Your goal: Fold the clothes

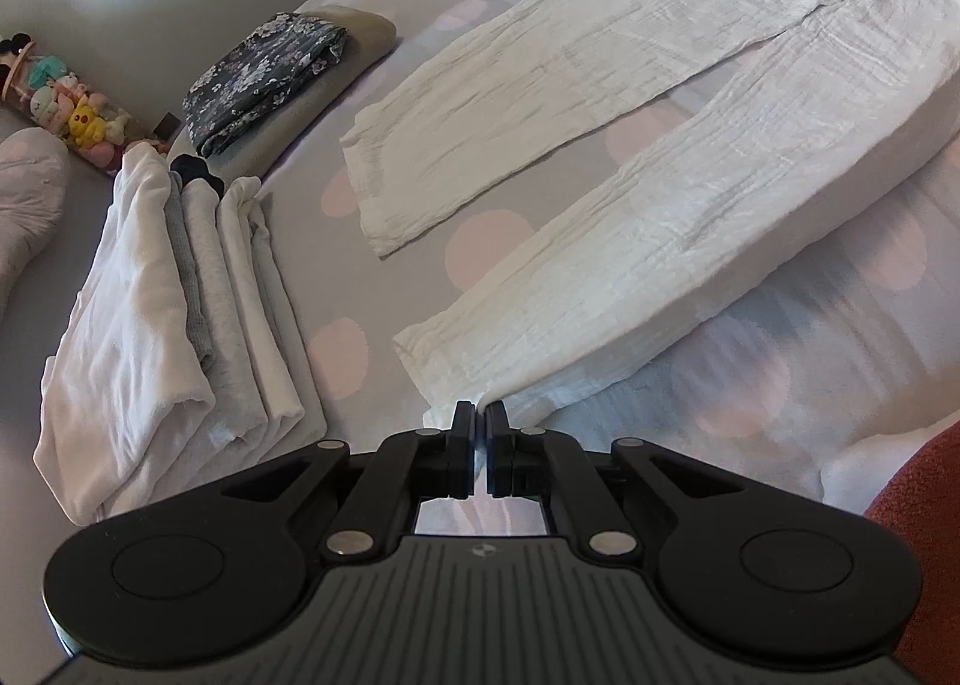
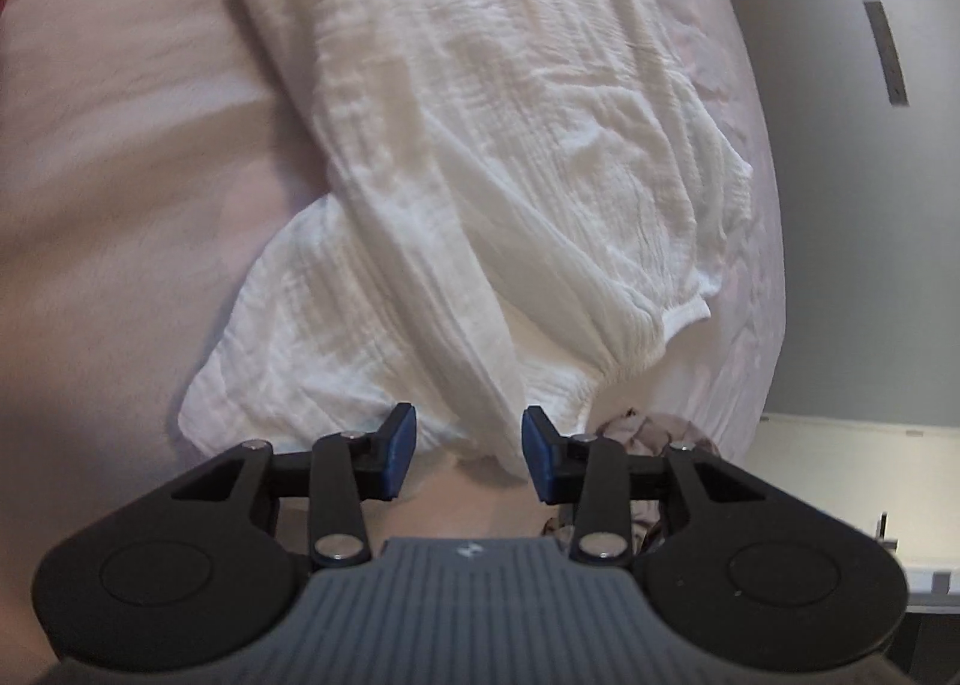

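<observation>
Polka-dot bed (image 1: pixel 492 247) carries the white trousers (image 1: pixel 690 103), legs running lengthwise away from us. Our left hand-held gripper (image 1: pixel 480 421) is clamped on the nearer leg's hem; our right hand-held gripper (image 2: pixel 468 448) gapes around bunched fabric, ungripped.

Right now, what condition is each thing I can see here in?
White trousers: spread on the bed, legs apart, near hem pinched.
Left gripper: shut on the hem.
Right gripper: open, fabric between its fingers.
Stack of light clothes: folded.
Floral garment: folded, on a pillow.
</observation>
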